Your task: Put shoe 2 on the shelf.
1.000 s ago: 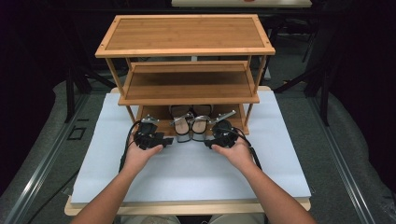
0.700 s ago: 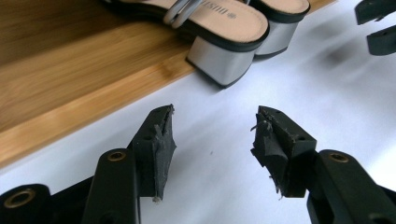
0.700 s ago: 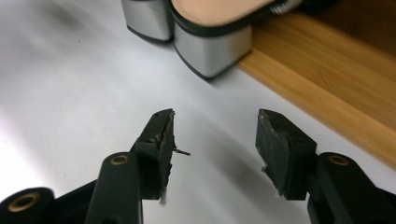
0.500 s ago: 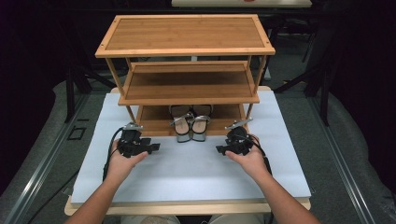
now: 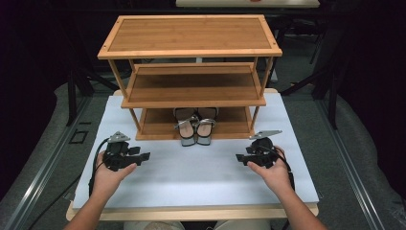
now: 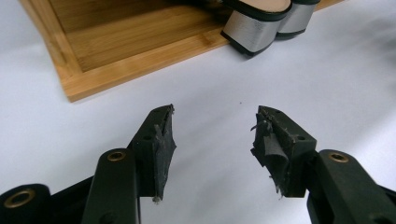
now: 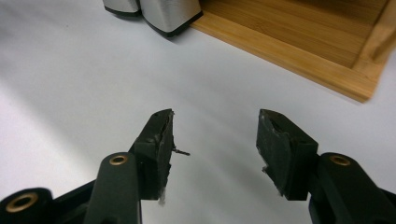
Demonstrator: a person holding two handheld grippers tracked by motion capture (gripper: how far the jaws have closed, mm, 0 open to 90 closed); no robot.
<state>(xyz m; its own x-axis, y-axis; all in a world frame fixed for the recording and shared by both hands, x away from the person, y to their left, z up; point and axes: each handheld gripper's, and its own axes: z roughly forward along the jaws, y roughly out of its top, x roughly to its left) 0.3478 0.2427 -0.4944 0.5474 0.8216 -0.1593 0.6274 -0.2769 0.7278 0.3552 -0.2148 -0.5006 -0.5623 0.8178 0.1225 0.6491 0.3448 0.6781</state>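
The left gripper and right gripper now sit well apart, nearer the table's front edge. Both are clear of the sandals, jaws parted.

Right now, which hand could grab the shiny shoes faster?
Probably neither: it looks about even. The left gripper and right gripper sit open on either side of the shoes, roughly equally far. The left suits the left shoe, the right the right one.
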